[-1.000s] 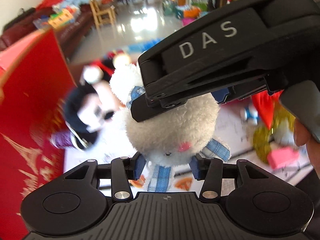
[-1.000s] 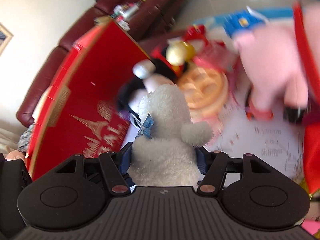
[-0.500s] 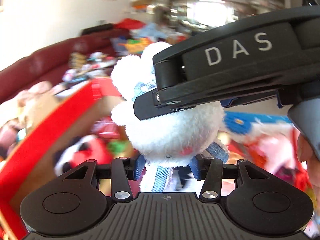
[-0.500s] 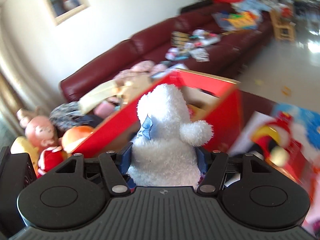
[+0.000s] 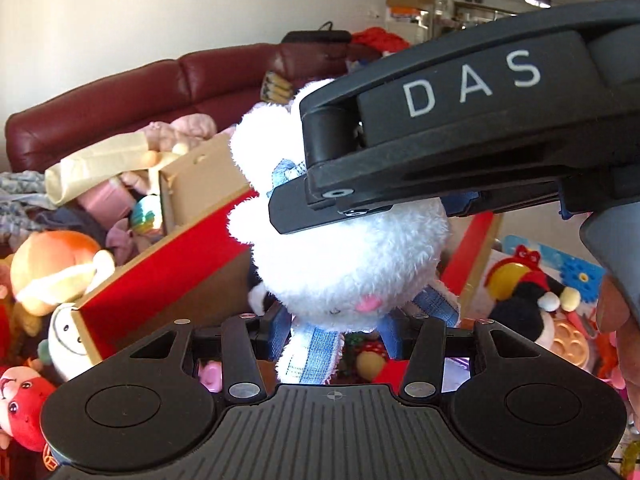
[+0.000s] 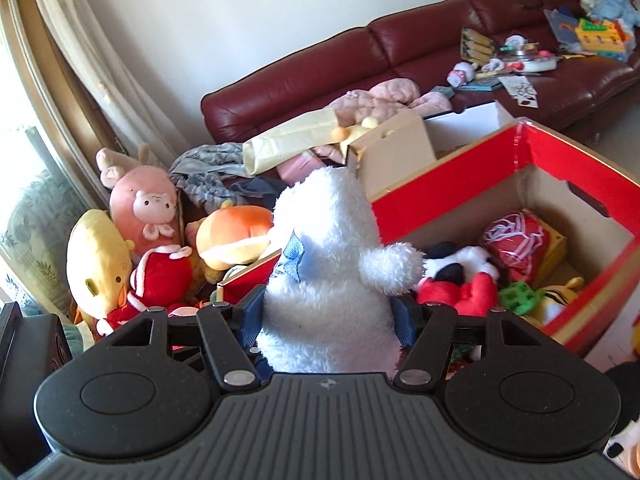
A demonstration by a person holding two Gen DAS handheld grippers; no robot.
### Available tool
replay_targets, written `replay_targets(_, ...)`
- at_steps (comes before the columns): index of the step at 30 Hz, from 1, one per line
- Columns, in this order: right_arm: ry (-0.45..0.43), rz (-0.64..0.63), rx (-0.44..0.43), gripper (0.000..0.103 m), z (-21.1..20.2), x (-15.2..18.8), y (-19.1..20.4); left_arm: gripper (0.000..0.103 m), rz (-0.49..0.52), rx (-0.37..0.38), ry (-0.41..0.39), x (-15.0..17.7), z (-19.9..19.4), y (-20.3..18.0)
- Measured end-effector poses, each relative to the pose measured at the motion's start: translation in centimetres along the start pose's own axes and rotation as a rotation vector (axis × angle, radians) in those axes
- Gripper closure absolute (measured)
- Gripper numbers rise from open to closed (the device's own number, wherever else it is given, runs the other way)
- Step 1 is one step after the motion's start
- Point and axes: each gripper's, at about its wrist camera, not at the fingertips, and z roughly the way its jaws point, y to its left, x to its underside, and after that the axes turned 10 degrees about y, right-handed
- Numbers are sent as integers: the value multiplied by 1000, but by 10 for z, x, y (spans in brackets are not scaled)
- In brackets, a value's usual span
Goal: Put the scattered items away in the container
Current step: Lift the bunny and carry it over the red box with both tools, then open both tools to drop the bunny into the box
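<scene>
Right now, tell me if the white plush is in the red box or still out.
Out. The white plush hangs clamped in both grippers, at the near rim of the red box, not down among the toys inside.

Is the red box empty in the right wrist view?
No, the red box already holds several toys, among them a black-and-white plush and a green toy.

The plush toy (image 6: 328,280) is white with a blue denim bow (and a pink cheek). The box (image 6: 448,184) is red outside, brown inside. The sofa (image 6: 400,60) is dark red.
</scene>
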Motion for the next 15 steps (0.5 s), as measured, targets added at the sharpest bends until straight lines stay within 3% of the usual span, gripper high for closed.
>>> replay_targets(1,-2,-1,-9,29,2,-2,2,52,-8,-8,1,-1,1,4)
replay_targets(2,-3,-1,-17,25,4,-4,4,43,-22,-23,4,1,0,9)
replay_targets(4,-21,15,-8,0,5,-5,4,21,-46,-61,13,7,-6,24)
replay_targets(5,-45,29,5,0,1,-4,2,5,-56,-76,13,7,-5,25)
replay_targets(6,-56,42,8,0,-1,-3,-2,0,-70,-84,11,8,-6,26)
replay_targets(15,-61,149,62,0,-20,12,-36,0,-81,-37,40,11,-3,22)
